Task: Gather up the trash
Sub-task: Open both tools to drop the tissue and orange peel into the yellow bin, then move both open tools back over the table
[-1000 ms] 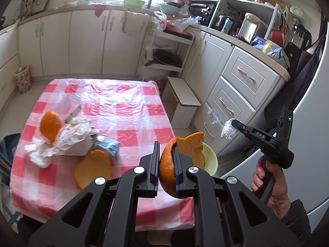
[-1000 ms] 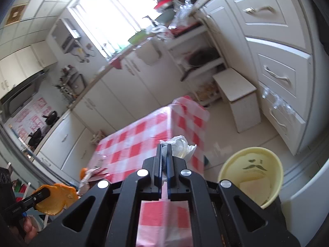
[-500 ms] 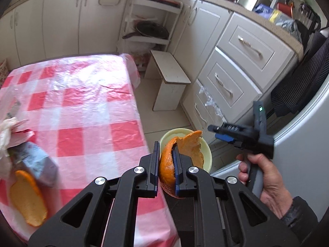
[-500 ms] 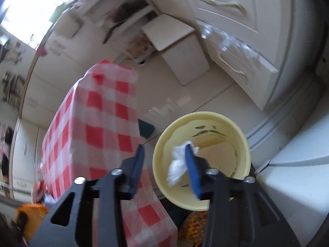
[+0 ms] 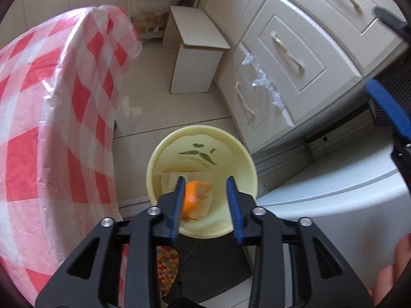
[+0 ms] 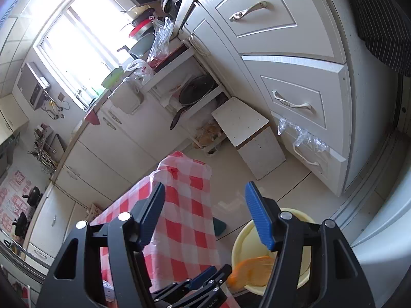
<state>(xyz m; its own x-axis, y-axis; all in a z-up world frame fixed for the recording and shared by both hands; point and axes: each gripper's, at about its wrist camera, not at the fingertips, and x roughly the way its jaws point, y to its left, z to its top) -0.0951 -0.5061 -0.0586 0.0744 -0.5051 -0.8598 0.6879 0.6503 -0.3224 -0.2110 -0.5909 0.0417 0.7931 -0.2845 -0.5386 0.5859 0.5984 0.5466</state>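
The left gripper (image 5: 205, 200) is above the yellow bin (image 5: 164, 159). Its jaws have just been opening, and the orange peel (image 5: 196, 200) is loose between them, dropping into the bin. The right gripper (image 6: 205, 215) has just been opening too. It is spread wide with nothing in it, and the bin sits low on its right side.

2 wrist views above bin (image 5: 246, 154)
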